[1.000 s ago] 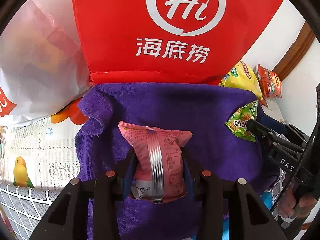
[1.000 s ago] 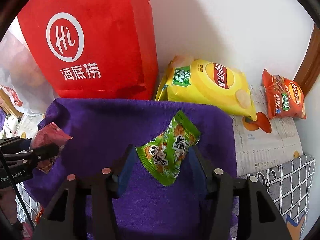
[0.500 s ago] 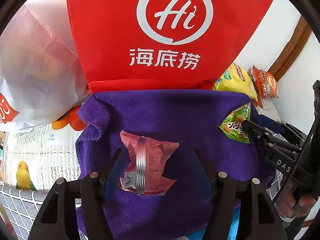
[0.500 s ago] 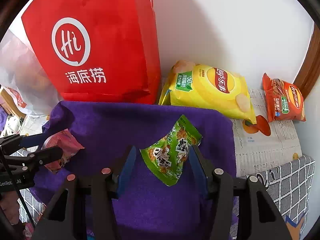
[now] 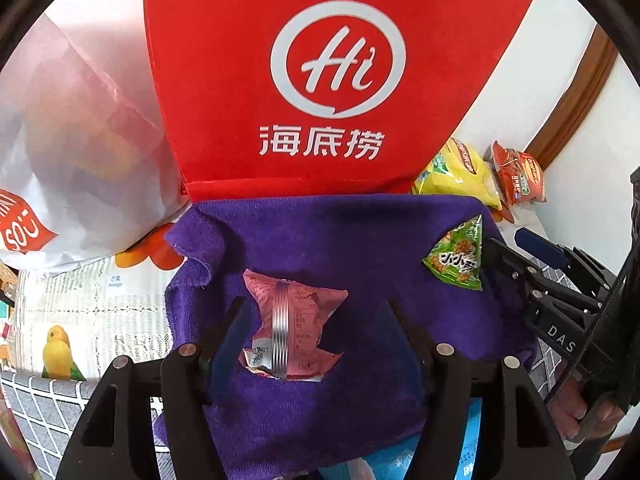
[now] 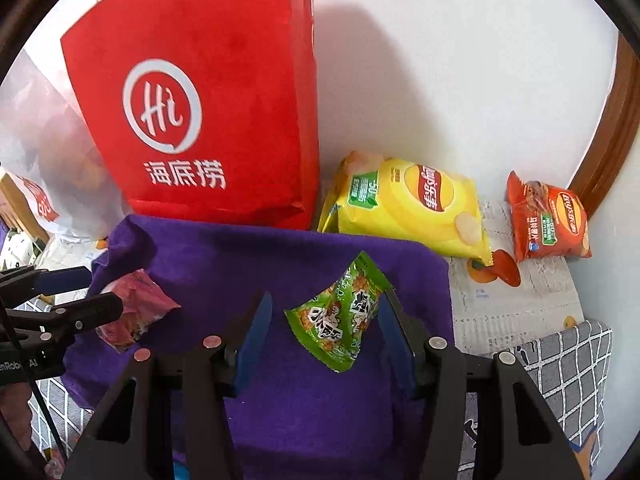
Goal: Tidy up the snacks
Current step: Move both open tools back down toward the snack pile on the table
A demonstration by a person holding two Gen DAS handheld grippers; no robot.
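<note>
A pink snack packet point(image 5: 292, 320) lies on the purple towel point(image 5: 320, 232), seam side up. My left gripper point(image 5: 316, 308) stands open around it; the packet sits close to the left finger and well apart from the right one. In the right wrist view the pink packet point(image 6: 136, 312) lies just beyond the left gripper point(image 6: 100, 288). My right gripper point(image 6: 326, 298) is shut on a green snack packet point(image 6: 340, 316), held tilted above the towel point(image 6: 240, 252). The left wrist view shows this green packet point(image 5: 456, 258) at the tips of the right gripper point(image 5: 504, 240).
A tall red paper bag point(image 6: 208, 120) stands against the wall behind the towel. To its right lie a yellow crisp bag point(image 6: 408, 204) and an orange-red crisp bag point(image 6: 548, 220) on printed paper. A white plastic bag point(image 5: 80, 140) fills the left. A wooden frame point(image 6: 616, 120) borders the right.
My left gripper's jaws have opened and let go of the pink packet, which now lies on the towel. Both grippers have risen slightly; the right one keeps the green packet.
</note>
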